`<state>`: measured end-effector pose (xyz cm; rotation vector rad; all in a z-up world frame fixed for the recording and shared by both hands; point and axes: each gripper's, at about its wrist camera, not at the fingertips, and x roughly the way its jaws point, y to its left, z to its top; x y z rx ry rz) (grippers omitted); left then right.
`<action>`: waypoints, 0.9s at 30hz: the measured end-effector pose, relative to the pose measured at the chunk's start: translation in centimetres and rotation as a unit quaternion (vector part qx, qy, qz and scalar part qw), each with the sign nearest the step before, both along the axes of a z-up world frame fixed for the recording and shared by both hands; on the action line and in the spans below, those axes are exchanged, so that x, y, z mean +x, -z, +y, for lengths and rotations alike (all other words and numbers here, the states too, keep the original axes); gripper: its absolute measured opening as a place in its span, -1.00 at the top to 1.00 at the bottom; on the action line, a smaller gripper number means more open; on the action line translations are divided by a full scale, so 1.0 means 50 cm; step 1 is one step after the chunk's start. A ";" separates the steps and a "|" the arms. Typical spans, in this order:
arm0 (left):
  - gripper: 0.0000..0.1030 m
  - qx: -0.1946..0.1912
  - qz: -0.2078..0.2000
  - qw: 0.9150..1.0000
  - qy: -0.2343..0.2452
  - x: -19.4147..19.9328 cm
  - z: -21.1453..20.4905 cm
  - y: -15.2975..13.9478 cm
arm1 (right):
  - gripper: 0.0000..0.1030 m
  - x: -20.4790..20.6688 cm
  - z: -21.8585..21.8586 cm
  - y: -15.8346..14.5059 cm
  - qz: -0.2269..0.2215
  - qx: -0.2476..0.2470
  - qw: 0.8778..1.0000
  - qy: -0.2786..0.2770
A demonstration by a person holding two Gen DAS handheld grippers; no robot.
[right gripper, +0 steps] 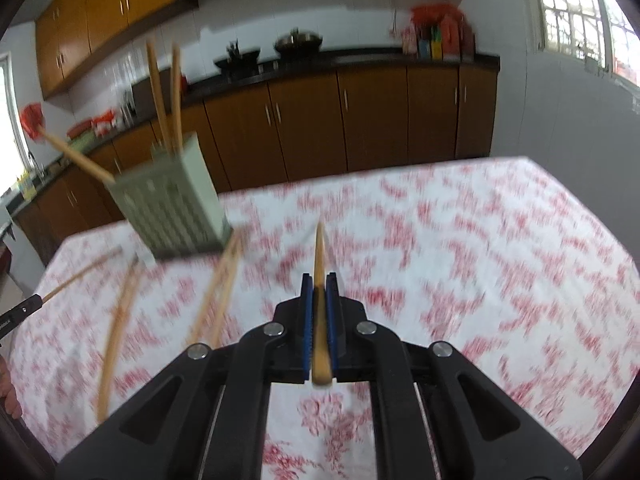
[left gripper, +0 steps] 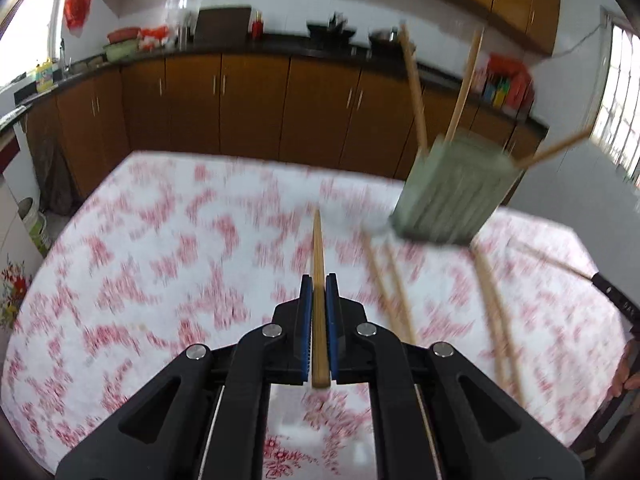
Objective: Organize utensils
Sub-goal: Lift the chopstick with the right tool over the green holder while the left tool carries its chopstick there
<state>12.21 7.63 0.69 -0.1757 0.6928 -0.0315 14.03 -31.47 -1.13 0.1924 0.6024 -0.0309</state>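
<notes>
Two tongs, left [left gripper: 319,280] and right [right gripper: 319,280], each clamp one chopstick [left gripper: 318,300] [right gripper: 319,300]; three stand in the green holder [left gripper: 452,188], four lie on the floral counter [left gripper: 160,260].

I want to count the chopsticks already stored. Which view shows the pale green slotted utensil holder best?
The right wrist view: the pale green slotted utensil holder shows its open top and three chopsticks. The left wrist view shows it blurrier.

Wooden cabinets [left gripper: 248,108], black countertop [right gripper: 360,58], white tiled wall [left gripper: 280,4], bright window [right gripper: 576,12]
</notes>
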 end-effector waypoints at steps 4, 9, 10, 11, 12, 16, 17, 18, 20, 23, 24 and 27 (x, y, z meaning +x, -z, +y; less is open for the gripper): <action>0.86 -0.019 -0.048 0.999 -0.008 -0.007 0.012 -0.070 | 0.85 -0.004 -0.007 -0.054 -0.043 0.010 0.999 0.000; 0.86 -0.023 -0.080 0.996 -0.013 -0.004 0.020 -0.122 | 0.85 -0.006 -0.006 -0.092 -0.071 0.009 0.997 0.000; 0.86 -0.022 -0.081 0.996 -0.013 -0.005 0.022 -0.125 | 0.85 -0.005 -0.005 -0.097 -0.074 0.009 0.997 0.000; 0.86 -0.022 -0.082 0.996 -0.013 -0.005 0.022 -0.127 | 0.85 -0.006 -0.005 -0.099 -0.075 0.008 0.997 0.000; 0.86 -0.021 -0.083 0.996 -0.013 -0.004 0.020 -0.129 | 0.85 -0.005 -0.003 -0.101 -0.077 0.007 0.997 -0.001; 0.86 -0.019 -0.083 0.996 -0.012 -0.002 0.019 -0.127 | 0.85 -0.005 0.010 -0.111 -0.079 0.001 0.997 -0.007; 0.86 -0.020 -0.084 0.996 -0.011 -0.002 0.018 -0.129 | 0.85 -0.005 0.013 -0.115 -0.078 0.002 0.997 -0.010; 0.86 -0.020 -0.085 0.996 -0.007 -0.003 0.016 -0.132 | 0.85 -0.005 0.014 -0.119 -0.078 0.005 0.997 -0.015; 0.86 -0.016 -0.090 0.996 0.000 -0.005 0.012 -0.143 | 0.85 -0.005 0.019 -0.140 -0.082 0.012 0.996 -0.028; 0.86 -0.016 -0.104 0.994 0.015 -0.009 0.001 -0.172 | 0.85 -0.013 0.032 -0.185 -0.098 0.016 0.994 -0.050; 0.86 -0.016 -0.110 0.994 0.021 -0.010 -0.004 -0.185 | 0.85 -0.014 0.036 -0.205 -0.105 0.018 0.993 -0.060; 0.86 -0.019 -0.125 0.991 0.043 -0.012 -0.026 -0.225 | 0.85 -0.018 0.048 -0.246 -0.115 0.032 0.989 -0.085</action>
